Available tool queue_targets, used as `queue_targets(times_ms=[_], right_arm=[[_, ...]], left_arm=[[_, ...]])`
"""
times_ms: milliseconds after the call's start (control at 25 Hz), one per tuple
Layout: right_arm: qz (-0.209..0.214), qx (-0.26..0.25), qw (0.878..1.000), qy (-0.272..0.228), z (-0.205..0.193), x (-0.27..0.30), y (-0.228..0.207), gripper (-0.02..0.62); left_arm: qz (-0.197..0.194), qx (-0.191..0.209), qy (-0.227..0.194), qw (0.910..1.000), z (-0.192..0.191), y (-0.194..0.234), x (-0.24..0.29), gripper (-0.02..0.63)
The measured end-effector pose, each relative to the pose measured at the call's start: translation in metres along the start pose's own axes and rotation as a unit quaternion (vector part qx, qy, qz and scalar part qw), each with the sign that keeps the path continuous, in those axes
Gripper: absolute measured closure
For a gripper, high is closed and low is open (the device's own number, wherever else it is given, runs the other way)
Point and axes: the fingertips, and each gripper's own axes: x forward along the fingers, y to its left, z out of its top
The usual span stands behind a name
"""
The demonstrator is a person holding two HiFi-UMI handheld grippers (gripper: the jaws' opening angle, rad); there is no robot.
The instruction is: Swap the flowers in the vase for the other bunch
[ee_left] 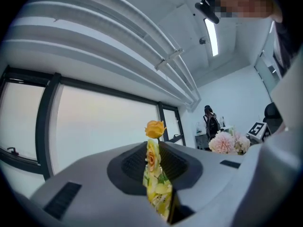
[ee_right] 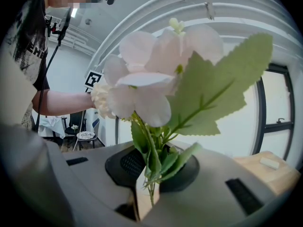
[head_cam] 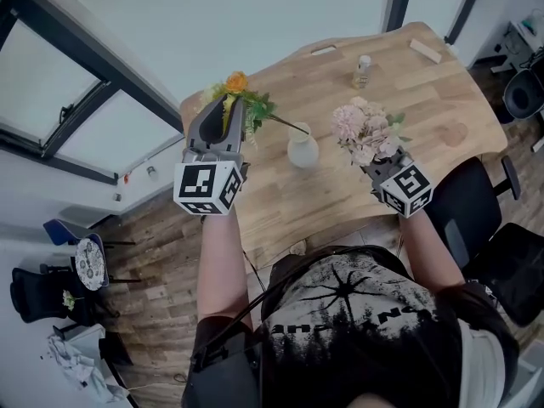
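**Both bunches held, white vase standing between them**

The left gripper [ee_left: 158, 186] has its fingers [ee_left: 90, 178] clamped on the yellow bunch [ee_left: 152, 162]. In the left gripper view the leaves and a yellow rose are squeezed in the narrow gap between the dark pads. An orange bloom stands clear of the tips at 12 o'clock.

The right gripper [ee_right: 151, 186] has its fingers [ee_right: 227, 193] clamped on the green stems of the pink bunch [ee_right: 151, 74]. Its pale petals and a large toothed leaf fan out above the tips and fill most of the right gripper view.

In the head view the left gripper [head_cam: 226, 113] is at 9 o'clock of the white vase [head_cam: 303, 151] and the right gripper [head_cam: 380, 165] is at 3 o'clock of it. Both are raised above the tabletop [head_cam: 416, 100].

The yellow bunch [head_cam: 240, 92] is at 10 o'clock of the vase. One thin stem [head_cam: 287, 125] slants from the bunch down toward the vase's mouth. Whether its end is inside the mouth cannot be made out.

The pink bunch [head_cam: 364, 131] is at 2 o'clock of the vase, well apart from it. The vase stands upright near the middle of the wooden tabletop.

A small bottle [head_cam: 363, 70] stands farther back, at 1 o'clock of the vase. A black chair [head_cam: 476, 215] sits beside the tabletop's edge, at 4 o'clock of the right gripper.
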Motion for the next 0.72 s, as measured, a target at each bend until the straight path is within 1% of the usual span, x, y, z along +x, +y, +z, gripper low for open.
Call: queue_targets(times_ms=[160,320,480,720], right_arm=[[0.004,-0.001,1.000,-0.004,0.002,0.000,0.002,0.541],[0.007,-0.002,1.000,-0.007,0.004,0.002,0.004,0.541],[0.012,-0.001,1.000,-0.006,0.003,0.005,0.007,0.541],[0.024,-0.008,1.000,-0.010,0.010,0.014,0.012,0.541]], left_arm=[[0.016,0.006,-0.010,0.9998,0.014,0.010,-0.011,0.529],[0.030,0.000,-0.016,0.9994,0.018,0.018,-0.026,0.529],[0.042,-0.006,-0.013,0.9990,0.015,0.024,-0.041,0.529],[0.063,-0.014,0.003,0.9979,0.001,0.027,-0.064,0.529]])
